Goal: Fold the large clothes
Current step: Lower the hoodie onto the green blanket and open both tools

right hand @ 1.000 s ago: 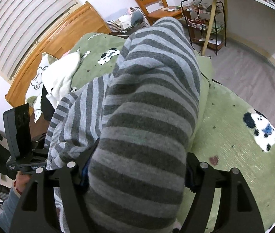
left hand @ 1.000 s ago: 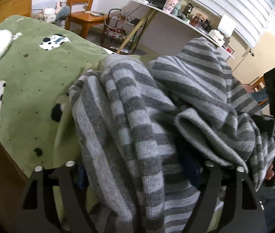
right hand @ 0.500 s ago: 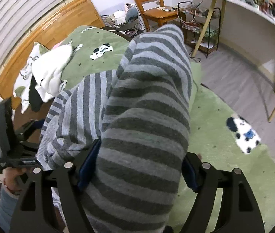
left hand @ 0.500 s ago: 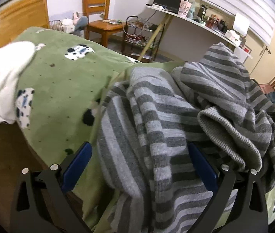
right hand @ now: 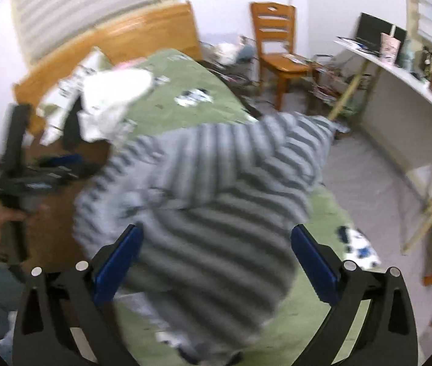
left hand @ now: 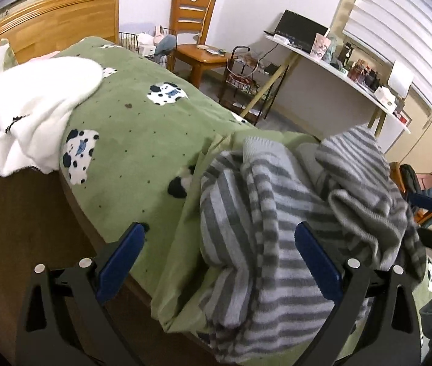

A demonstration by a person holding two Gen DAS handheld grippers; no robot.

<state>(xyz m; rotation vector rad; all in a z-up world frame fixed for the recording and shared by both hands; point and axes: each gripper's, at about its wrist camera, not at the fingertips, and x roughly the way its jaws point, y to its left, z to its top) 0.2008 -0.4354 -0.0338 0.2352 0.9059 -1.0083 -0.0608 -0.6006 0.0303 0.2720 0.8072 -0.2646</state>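
A grey striped sweater (left hand: pixel 280 219) lies bunched in a heap on the near corner of the bed with the green cow-print blanket (left hand: pixel 124 140). My left gripper (left hand: pixel 219 253) is open, its blue pads wide apart, with the sweater's left part between and ahead of them. In the blurred right wrist view the same sweater (right hand: pixel 216 189) spreads over the blanket (right hand: pixel 304 314). My right gripper (right hand: pixel 214 253) is open and wide, just behind the heap. The left gripper also shows in the right wrist view (right hand: pixel 60 163) at the left.
A white garment (left hand: pixel 42 106) and dark cloth lie toward the wooden headboard (left hand: pixel 48 27). A wooden chair (left hand: pixel 194 39), a wire rack (left hand: pixel 246 76) and a long desk (left hand: pixel 338 73) with clutter stand beyond the bed. The bed's wooden edge (left hand: pixel 27 213) is at the left.
Both grippers have opened and let go of the sweater, which has dropped into a heap on the blanket. Both have pulled back from it; the right view is blurred with motion.
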